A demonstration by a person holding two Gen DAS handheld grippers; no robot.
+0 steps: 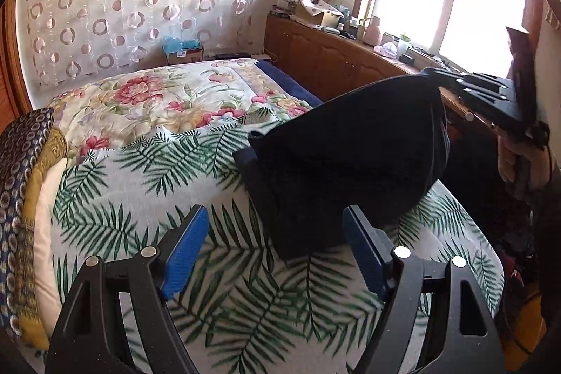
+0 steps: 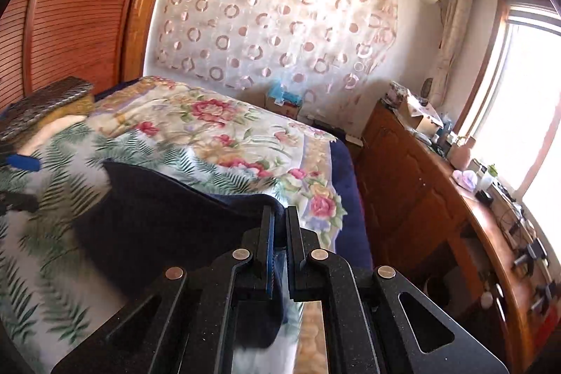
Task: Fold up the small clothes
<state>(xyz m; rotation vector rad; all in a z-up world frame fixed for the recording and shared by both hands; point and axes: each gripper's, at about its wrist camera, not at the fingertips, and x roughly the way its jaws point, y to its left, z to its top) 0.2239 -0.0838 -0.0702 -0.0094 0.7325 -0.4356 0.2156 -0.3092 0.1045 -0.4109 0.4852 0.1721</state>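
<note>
Fabric is sitting pinched in the right hand-held gripper (image 2: pixel 278 233), which is lifting one edge of the dark garment (image 1: pixel 350 156); the left hand-held gripper (image 1: pixel 277 240) is hovering wide and empty just beside its lower edge on the bed (image 1: pixel 228 304); carrying the raised edge over evenly should be keeping the fold square.

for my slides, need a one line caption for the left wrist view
Right gripper lifts a corner of the dark garment off the bed while the open left gripper approaches.
</note>
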